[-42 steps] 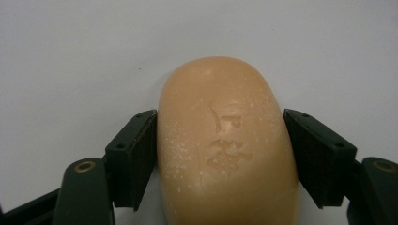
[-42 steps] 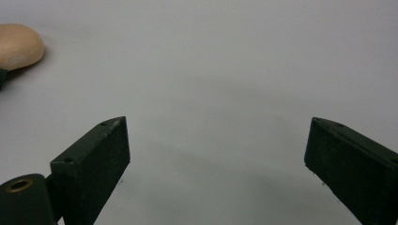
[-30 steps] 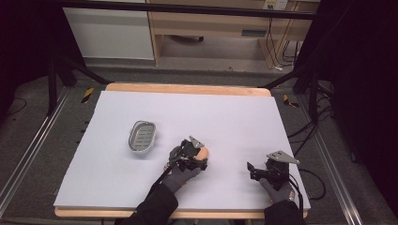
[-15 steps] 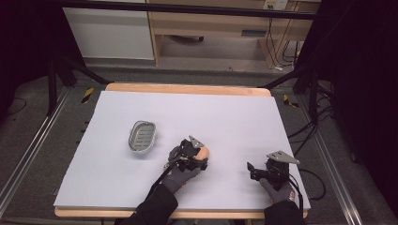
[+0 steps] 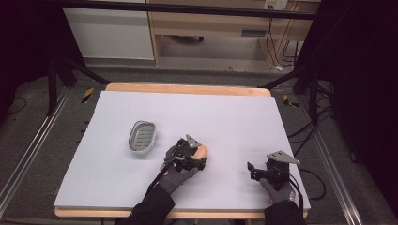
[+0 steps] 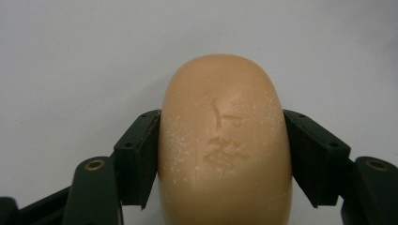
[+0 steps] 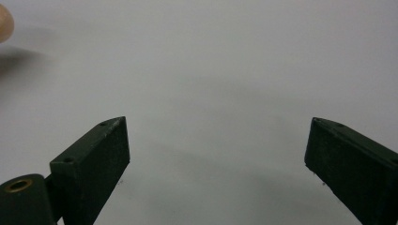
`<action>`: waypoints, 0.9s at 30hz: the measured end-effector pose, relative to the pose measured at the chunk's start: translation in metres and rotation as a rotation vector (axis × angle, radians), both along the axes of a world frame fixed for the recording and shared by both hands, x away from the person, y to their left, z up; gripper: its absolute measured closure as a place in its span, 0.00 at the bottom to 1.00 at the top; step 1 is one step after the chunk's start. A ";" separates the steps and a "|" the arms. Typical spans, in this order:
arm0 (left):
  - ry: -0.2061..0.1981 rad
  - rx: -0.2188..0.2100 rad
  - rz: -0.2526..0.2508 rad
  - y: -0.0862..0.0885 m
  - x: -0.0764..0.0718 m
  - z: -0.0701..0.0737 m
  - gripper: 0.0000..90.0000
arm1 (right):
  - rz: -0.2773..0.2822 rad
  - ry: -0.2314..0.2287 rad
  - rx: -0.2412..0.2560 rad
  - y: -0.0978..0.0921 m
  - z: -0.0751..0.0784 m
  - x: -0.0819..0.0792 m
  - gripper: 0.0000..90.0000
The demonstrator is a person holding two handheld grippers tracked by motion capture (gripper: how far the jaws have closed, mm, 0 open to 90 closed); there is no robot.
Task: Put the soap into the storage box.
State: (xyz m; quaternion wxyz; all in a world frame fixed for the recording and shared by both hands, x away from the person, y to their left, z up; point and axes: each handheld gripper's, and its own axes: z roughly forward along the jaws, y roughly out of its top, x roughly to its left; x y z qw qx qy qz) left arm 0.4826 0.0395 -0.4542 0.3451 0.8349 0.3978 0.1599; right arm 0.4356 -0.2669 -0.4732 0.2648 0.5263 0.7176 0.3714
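the left gripper (image 6: 220, 159) is clamped on a tan bar of soap (image 6: 224, 140), its two black jaws pressing flat against the bar's long sides, as seen in the left gripper view, where a faint stamped mark and pale flecks show on the soap's top face. in the high view the left gripper (image 5: 192, 157) sits near the middle of the front half of the table, the soap (image 5: 201, 151) poking out past it toward the right, low over or on the white table cover (image 5: 225, 117); whether the bar touches the surface cannot be told. a gloved left hand (image 5: 177, 176) in a dark sleeve holds the tool from the bottom edge. just to the left and a little farther back lies an oval grey soap dish (image 5: 142, 136) with a slatted floor, apart from the gripper. well off to the right, near the front right corner, the right gripper (image 5: 253, 169) rests at the cover with its jaws spread wide and nothing between them, as the right gripper view (image 7: 216, 154) shows, a sliver of the soap (image 7: 4, 22) at that view's upper left corner. the wooden table edge (image 5: 187, 88) frames the cover at the far side.
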 end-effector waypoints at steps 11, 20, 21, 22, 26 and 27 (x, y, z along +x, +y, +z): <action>-0.021 -0.006 0.009 0.012 -0.005 0.013 0.35 | 0.001 -0.001 -0.002 0.000 0.000 0.000 0.08; -0.036 -0.013 0.015 0.024 -0.008 0.024 0.36 | -0.001 -0.001 -0.001 0.000 0.000 0.000 0.08; -0.040 -0.017 0.018 0.025 -0.008 0.025 0.36 | 0.000 0.000 0.001 0.000 0.000 -0.001 0.08; -0.041 -0.017 0.018 0.026 -0.008 0.027 0.36 | 0.000 0.000 0.001 0.000 0.000 -0.001 0.08; -0.047 -0.017 0.024 0.031 -0.009 0.030 0.36 | 0.000 -0.001 -0.002 0.000 0.000 0.000 0.08; -0.049 -0.019 0.027 0.032 -0.009 0.031 0.36 | 0.000 -0.001 -0.002 0.000 0.000 0.000 0.08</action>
